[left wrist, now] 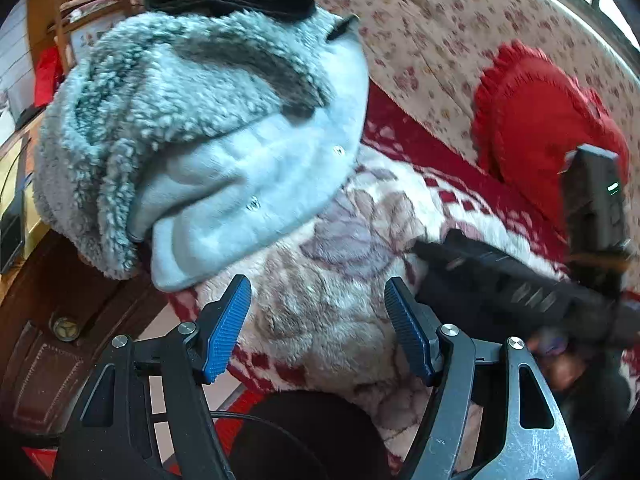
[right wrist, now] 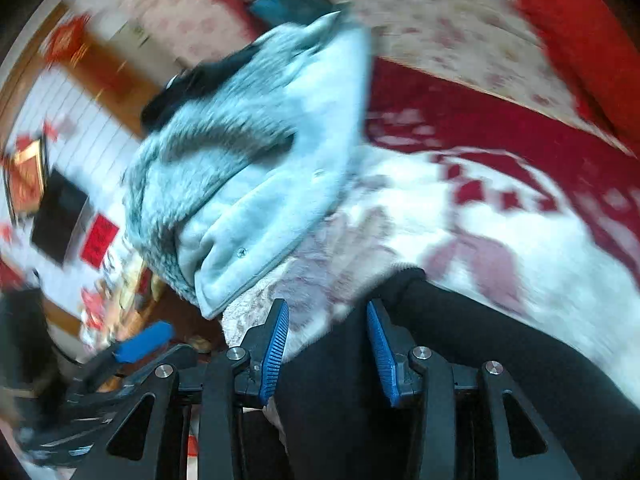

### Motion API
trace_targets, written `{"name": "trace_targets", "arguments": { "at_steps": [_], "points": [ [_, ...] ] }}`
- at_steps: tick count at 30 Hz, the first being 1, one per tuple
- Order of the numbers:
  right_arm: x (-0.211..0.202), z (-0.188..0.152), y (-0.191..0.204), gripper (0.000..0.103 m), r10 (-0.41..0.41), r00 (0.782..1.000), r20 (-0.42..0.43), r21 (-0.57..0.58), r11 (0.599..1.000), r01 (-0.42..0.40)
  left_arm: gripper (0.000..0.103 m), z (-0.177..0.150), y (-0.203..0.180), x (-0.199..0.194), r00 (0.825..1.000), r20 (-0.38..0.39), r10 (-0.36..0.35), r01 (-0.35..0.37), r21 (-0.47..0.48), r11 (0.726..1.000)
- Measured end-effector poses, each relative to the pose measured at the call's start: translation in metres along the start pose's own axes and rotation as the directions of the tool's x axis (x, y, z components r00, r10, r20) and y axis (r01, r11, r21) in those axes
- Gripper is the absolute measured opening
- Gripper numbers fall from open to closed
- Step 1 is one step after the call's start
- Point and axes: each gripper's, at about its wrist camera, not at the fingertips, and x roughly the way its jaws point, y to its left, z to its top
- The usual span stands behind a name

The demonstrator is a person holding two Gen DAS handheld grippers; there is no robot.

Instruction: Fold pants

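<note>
We hold both hand-held grippers released: the left hand-held gripper above the blanket, the right hand-held gripper straddling the black pants, ready to pinch them.

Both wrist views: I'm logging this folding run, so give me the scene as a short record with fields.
surface: plush red-and-white floral blanket on a sofa
pants: black fabric pants, lying on the blanket, running between the right gripper's fingers
left gripper: open, empty, above the blanket
right gripper: open, straddling the pants, not clamped
other garment: pale blue fleece jacket with fuzzy grey lining, heaped at the blanket's left
cushion: red heart-shaped pillow against the floral backrest
image quality: right wrist view motion-blurred
</note>
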Motion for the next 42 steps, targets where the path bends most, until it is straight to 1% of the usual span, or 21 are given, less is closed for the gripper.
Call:
{"name": "trace_targets", "arguments": {
  "at_steps": [2, 5, 8, 10, 13, 14, 15, 17, 19, 20, 21, 22, 24, 27, 32, 34, 35, 37, 38, 41, 42],
  "points": [
    [0.009, 0.003, 0.004, 0.040, -0.036, 0.999, -0.032, -0.007, 0.999, 0.035, 0.070, 0.002, 0.000, -0.003, 1.000, 0.007, -0.006, 0.006, -0.007, 1.000],
    [-0.040, -0.002, 0.002, 0.040, 0.012, 0.999, 0.051, 0.037, 0.999, -0.014, 0.070, 0.003, -0.004, -0.010, 0.999, 0.024, -0.032, 0.033, -0.014, 0.999],
    [-0.114, -0.016, -0.016, 0.040, -0.141, 0.980, 0.141, 0.080, 0.988, 0.131, 0.070, 0.004, -0.020, -0.013, 0.997, 0.032, -0.071, 0.071, 0.012, 0.997],
    [-0.164, -0.035, -0.040, 0.042, -0.276, 0.946, 0.171, 0.153, 0.956, 0.251, 0.070, 0.006, -0.033, -0.012, 0.995, 0.032, -0.099, 0.098, 0.030, 0.995],
    [-0.228, -0.073, -0.080, 0.048, -0.519, 0.840, 0.160, 0.275, 0.841, 0.467, 0.070, 0.003, -0.058, -0.007, 0.991, 0.019, -0.136, 0.134, 0.069, 0.989],
    [-0.242, -0.084, -0.093, 0.048, -0.558, 0.817, 0.146, 0.323, 0.807, 0.494, 0.070, 0.001, -0.069, -0.002, 0.990, 0.007, -0.142, 0.141, 0.086, 0.986],
    [-0.254, -0.098, -0.112, 0.048, -0.571, 0.811, 0.126, 0.393, 0.780, 0.488, 0.070, 0.000, -0.076, 0.001, 0.989, -0.002, -0.147, 0.146, 0.096, 0.985],
    [-0.263, -0.109, -0.133, 0.048, -0.551, 0.828, 0.103, 0.454, 0.767, 0.454, 0.070, -0.005, -0.091, 0.009, 0.988, -0.027, -0.150, 0.152, 0.123, 0.981],
    [-0.256, -0.117, -0.141, 0.045, -0.487, 0.867, 0.100, 0.464, 0.794, 0.393, 0.070, -0.011, -0.103, 0.016, 0.990, -0.045, -0.135, 0.140, 0.153, 0.978],
    [-0.248, -0.118, -0.140, 0.033, -0.441, 0.891, 0.106, 0.441, 0.824, 0.355, 0.070, -0.015, -0.108, 0.021, 0.991, -0.056, -0.123, 0.130, 0.167, 0.977],
    [-0.241, -0.117, -0.136, 0.021, -0.428, 0.898, 0.105, 0.419, 0.838, 0.350, 0.070, -0.017, -0.110, 0.023, 0.991, -0.064, -0.116, 0.126, 0.174, 0.977],
    [-0.235, -0.115, -0.131, 0.019, -0.435, 0.895, 0.100, 0.383, 0.847, 0.369, 0.070, -0.020, -0.111, 0.026, 0.991, -0.074, -0.113, 0.124, 0.176, 0.976],
    [-0.232, -0.110, -0.122, 0.009, -0.496, 0.864, 0.088, 0.311, 0.838, 0.449, 0.070, -0.025, -0.112, 0.033, 0.990, -0.089, -0.106, 0.120, 0.172, 0.978],
    [-0.225, -0.109, -0.131, 0.009, -0.573, 0.818, 0.051, 0.270, 0.796, 0.541, 0.070, -0.033, -0.114, 0.047, 0.988, -0.129, -0.081, 0.104, 0.181, 0.978],
    [-0.251, -0.111, -0.127, 0.010, -0.553, 0.828, 0.096, 0.297, 0.810, 0.506, 0.070, -0.033, -0.114, 0.043, 0.990, -0.119, -0.080, 0.101, 0.179, 0.979],
    [-0.275, -0.109, -0.123, 0.027, -0.674, 0.729, 0.117, 0.317, 0.721, 0.616, 0.070, -0.029, -0.114, 0.032, 0.991, -0.089, -0.096, 0.109, 0.167, 0.980],
    [-0.289, -0.108, -0.123, 0.046, -0.736, 0.665, 0.129, 0.324, 0.665, 0.673, 0.070, -0.028, -0.115, 0.027, 0.992, -0.077, -0.105, 0.116, 0.162, 0.980],
    [-0.298, -0.106, -0.131, 0.051, -0.752, 0.648, 0.119, 0.344, 0.643, 0.684, 0.070, -0.025, -0.118, 0.019, 0.990, -0.063, -0.126, 0.134, 0.155, 0.979],
    [-0.296, -0.105, -0.142, 0.051, -0.769, 0.636, 0.066, 0.359, 0.613, 0.704, 0.070, -0.024, -0.120, 0.017, 0.989, -0.059, -0.135, 0.142, 0.154, 0.978],
    [-0.276, -0.105, -0.177, 0.051, -0.816, 0.570, -0.100, 0.348, 0.508, 0.788, 0.070, -0.025, -0.130, 0.010, 0.986, -0.057, -0.158, 0.166, 0.172, 0.971],
    [-0.270, -0.109, -0.188, 0.052, -0.806, 0.579, -0.124, 0.344, 0.512, 0.787, 0.070, -0.025, -0.133, 0.008, 0.985, -0.059, -0.162, 0.170, 0.181, 0.969]
  ]
}}
